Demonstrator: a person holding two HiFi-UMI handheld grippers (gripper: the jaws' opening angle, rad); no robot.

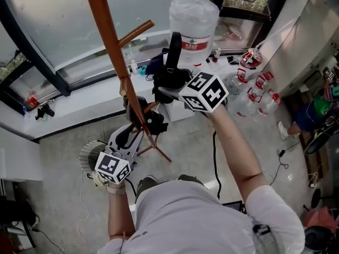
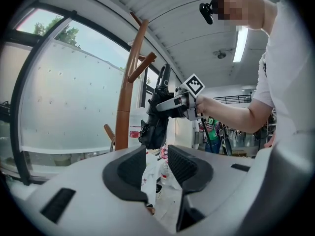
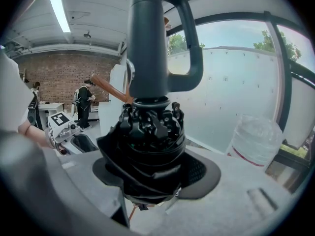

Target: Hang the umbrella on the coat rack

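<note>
In the head view the brown wooden coat rack (image 1: 114,46) rises past the camera, one peg (image 1: 136,32) slanting up to the right. My right gripper (image 1: 172,83) is shut on the folded black umbrella (image 1: 170,74), held upright just right of the pole. In the right gripper view the umbrella (image 3: 150,132) fills the space between the pads of the right gripper (image 3: 153,173), its loop handle (image 3: 157,43) on top. My left gripper (image 1: 147,116) is lower, close to the pole. In the left gripper view the left gripper (image 2: 157,151) stands open and empty, with the pole (image 2: 125,107) to its left.
A big water jug (image 1: 193,23) stands behind the umbrella by the window ledge (image 1: 90,97). Several small bottles (image 1: 254,89) lie on the floor at right. A round fan (image 1: 90,153) sits on the floor beside the rack's legs (image 1: 156,148). People (image 3: 83,102) stand far off.
</note>
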